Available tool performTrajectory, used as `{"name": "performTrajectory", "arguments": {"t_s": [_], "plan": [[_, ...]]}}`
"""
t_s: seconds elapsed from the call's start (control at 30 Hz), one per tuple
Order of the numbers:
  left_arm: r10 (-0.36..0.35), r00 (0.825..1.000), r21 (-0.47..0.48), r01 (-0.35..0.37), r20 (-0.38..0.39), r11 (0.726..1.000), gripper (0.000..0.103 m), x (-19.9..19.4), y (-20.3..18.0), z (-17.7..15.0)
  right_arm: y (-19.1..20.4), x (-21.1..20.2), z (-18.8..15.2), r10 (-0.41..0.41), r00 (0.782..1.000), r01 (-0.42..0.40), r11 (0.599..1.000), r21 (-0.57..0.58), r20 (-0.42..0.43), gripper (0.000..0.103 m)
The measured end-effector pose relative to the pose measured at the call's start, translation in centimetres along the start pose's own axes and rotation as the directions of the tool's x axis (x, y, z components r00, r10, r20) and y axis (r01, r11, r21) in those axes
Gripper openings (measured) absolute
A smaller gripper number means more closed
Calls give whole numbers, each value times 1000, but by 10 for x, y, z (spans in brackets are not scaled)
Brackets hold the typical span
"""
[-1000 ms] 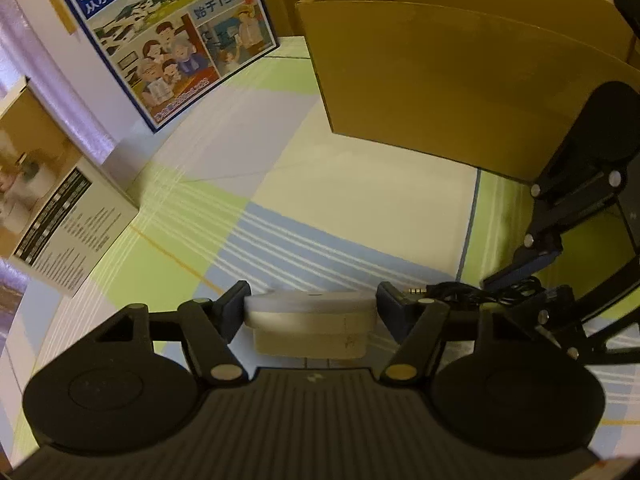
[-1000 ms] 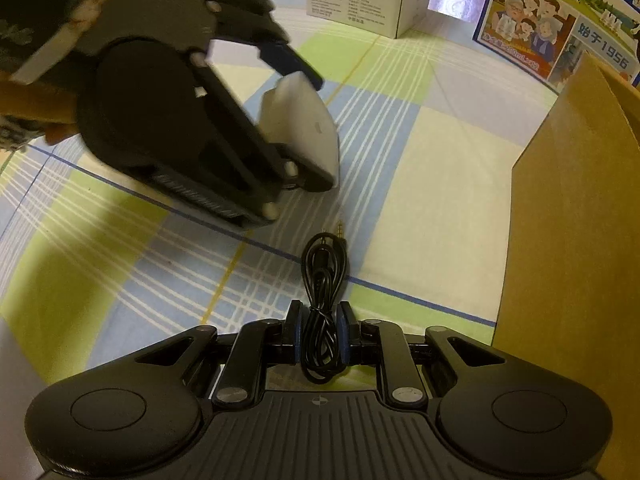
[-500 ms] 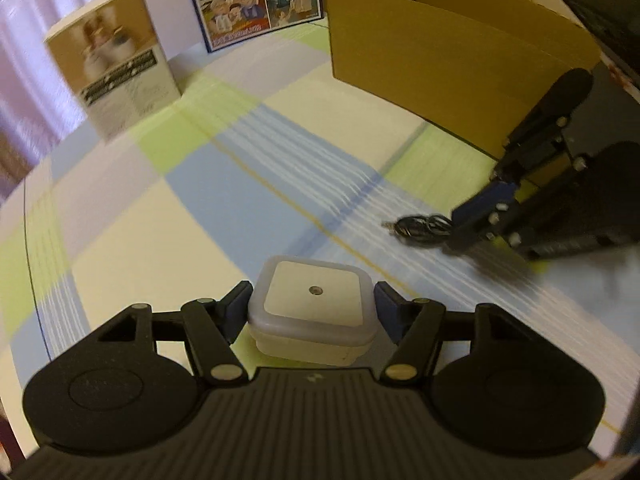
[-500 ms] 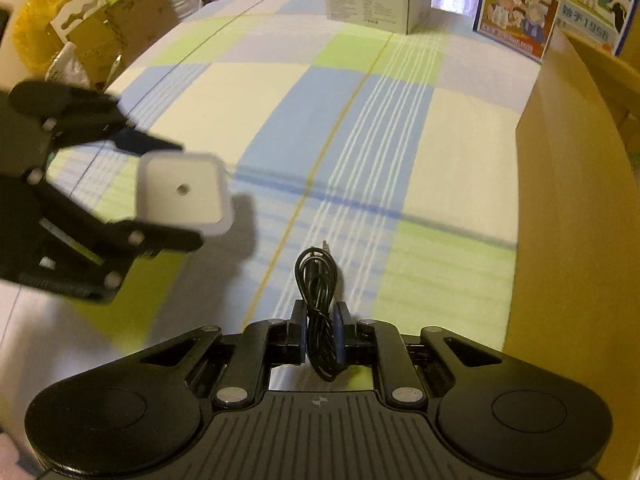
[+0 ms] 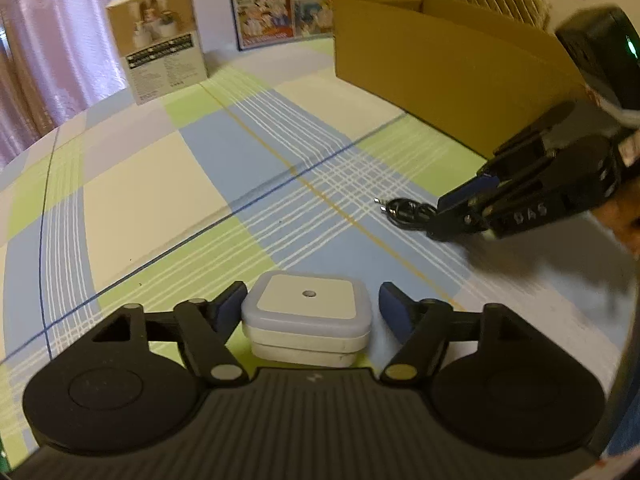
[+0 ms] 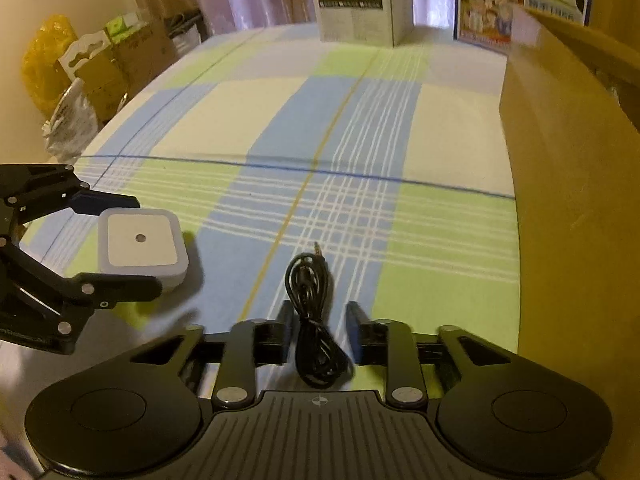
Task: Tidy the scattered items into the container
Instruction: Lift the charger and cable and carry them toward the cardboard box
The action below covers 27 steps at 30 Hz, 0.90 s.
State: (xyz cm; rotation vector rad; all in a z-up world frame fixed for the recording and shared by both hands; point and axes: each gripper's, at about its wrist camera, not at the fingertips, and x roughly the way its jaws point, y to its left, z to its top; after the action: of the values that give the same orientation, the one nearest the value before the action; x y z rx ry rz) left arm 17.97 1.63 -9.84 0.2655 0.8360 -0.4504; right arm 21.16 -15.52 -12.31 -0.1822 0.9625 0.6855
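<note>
1. The left tool [image 5: 310,306] is matte black plastic with a ribbed body and blue pads. Its jaws have just been opening and now stand released, a gap showing on either side of the white night light [image 5: 306,322] that sits between them on the table.
2. The night light is a rounded square of smooth white plastic, built in stacked layers, with a paler flat face and a small dark dot at its centre.
3. The right tool [image 6: 318,334] is the same black make. Its jaws have just been opening too; the coiled black cable [image 6: 314,320] lies between the pads on the cloth, clear of both, so the tool has let go.
4. The cable is thin, glossy and looped into a long bundle, with a small metal plug at its far end.
5. The tablecloth [image 6: 360,128] is a flat plaid of blue, green and cream blocks crossed by fine white and yellow lines.
6. The cardboard box [image 5: 440,68], plain brown and open-topped, stands on the table behind the cable.
7. Only the left wrist view shows the box's open top and inner flaps. Only the right wrist view shows a yellow bag [image 6: 44,64] and stacked cartons [image 6: 132,52] beyond the table edge.
8. Both views show a printed carton [image 5: 160,60] and a blue-edged poster [image 5: 280,4] at the far side.
</note>
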Motion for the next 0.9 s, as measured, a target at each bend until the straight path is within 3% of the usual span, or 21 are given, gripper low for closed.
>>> {"name": "performTrajectory", "arguments": {"t_s": [0.3,0.5,0.77,0.8,0.9], "plan": [[35,997,-52,-31,66,998,71,3,-2,-10,20,8,-9,-53,998,58,986,-159,38,32],[9,996,-100,0,83,995,71,5,6,-12,19,6,-12,-49,998,54,988,-145,39,32],[9,998,-36,-7,63,999,71,13,2,-12,18,4,-14,-40,998,46,990,-132,51,32],[12,998,-37,-10,63,999,65,14,3,-12,18,4,-14,-39,998,45,990,-130,53,32],[9,998,-77,-4,69,997,61,14,6,-13,18,5,-13,-39,998,45,990,-131,55,32]]}}
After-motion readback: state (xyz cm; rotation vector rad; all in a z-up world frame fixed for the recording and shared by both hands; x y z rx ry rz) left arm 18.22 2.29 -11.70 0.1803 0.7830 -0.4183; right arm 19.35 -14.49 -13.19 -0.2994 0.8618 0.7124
